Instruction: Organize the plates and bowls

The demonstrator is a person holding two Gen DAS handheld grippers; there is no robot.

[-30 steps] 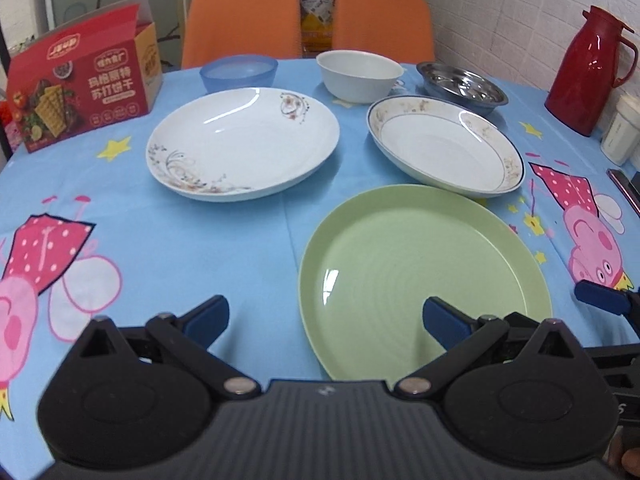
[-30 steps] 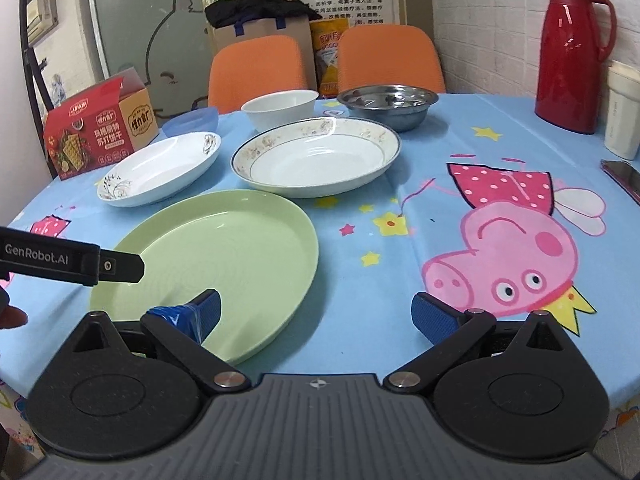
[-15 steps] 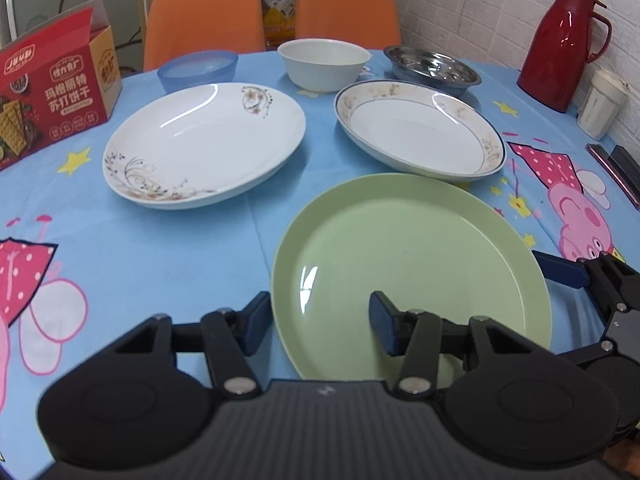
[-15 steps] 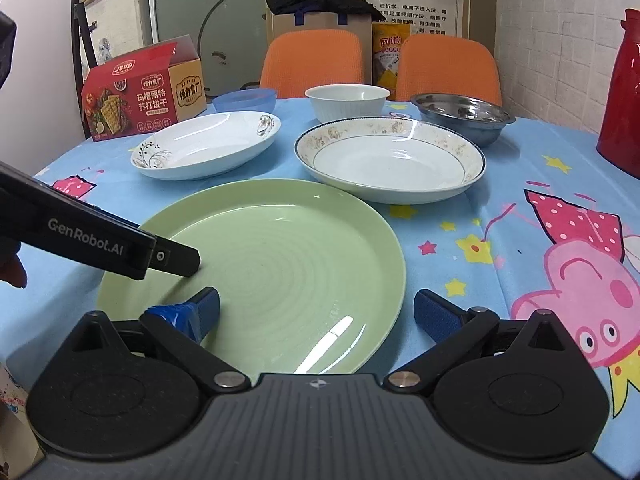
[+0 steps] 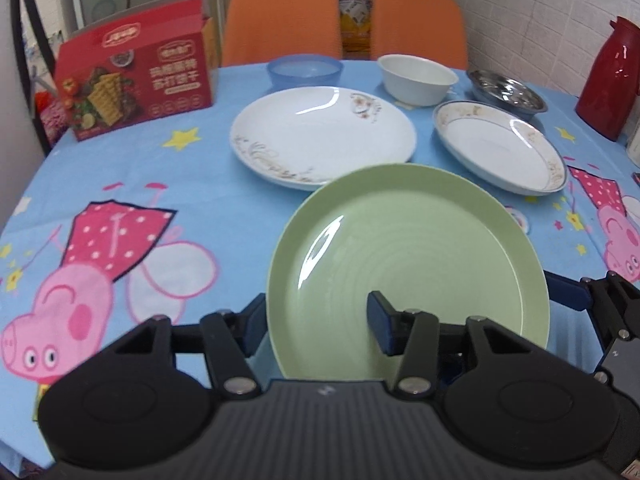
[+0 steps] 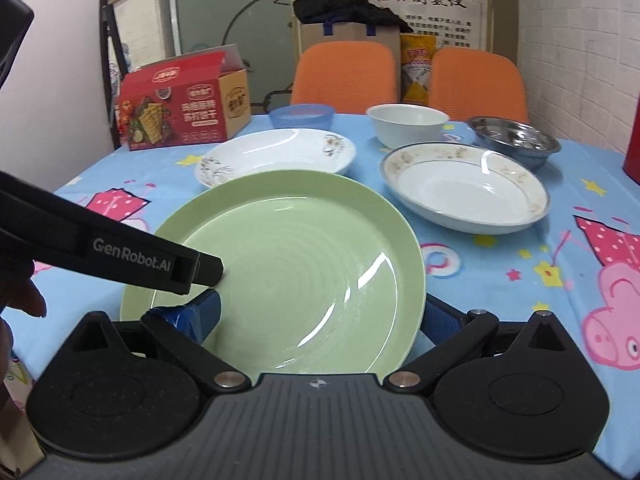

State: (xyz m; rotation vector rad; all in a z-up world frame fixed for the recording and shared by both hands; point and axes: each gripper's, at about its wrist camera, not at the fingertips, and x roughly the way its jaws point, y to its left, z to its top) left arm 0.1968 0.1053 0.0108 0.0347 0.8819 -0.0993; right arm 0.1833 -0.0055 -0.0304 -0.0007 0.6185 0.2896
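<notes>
A green plate (image 5: 408,252) is lifted off the table and tilted; it also shows in the right wrist view (image 6: 292,276). My left gripper (image 5: 318,326) is shut on its near left rim, one finger under and one on top. My right gripper (image 6: 320,320) straddles the plate's near right rim, its jaws wide apart. Behind lie a white floral plate (image 5: 322,134), a gold-rimmed plate (image 5: 500,146), a blue bowl (image 5: 305,70), a white bowl (image 5: 418,78) and a steel bowl (image 5: 506,90).
A red cracker box (image 5: 134,70) stands at the back left. A red thermos (image 5: 608,78) stands at the far right. Two orange chairs (image 5: 282,20) sit behind the table. The left gripper's arm (image 6: 108,254) crosses the right wrist view.
My left gripper closed on the green plate's rim and lifted it, tilting it up. My right gripper moved left so its jaws straddle the plate's other side.
</notes>
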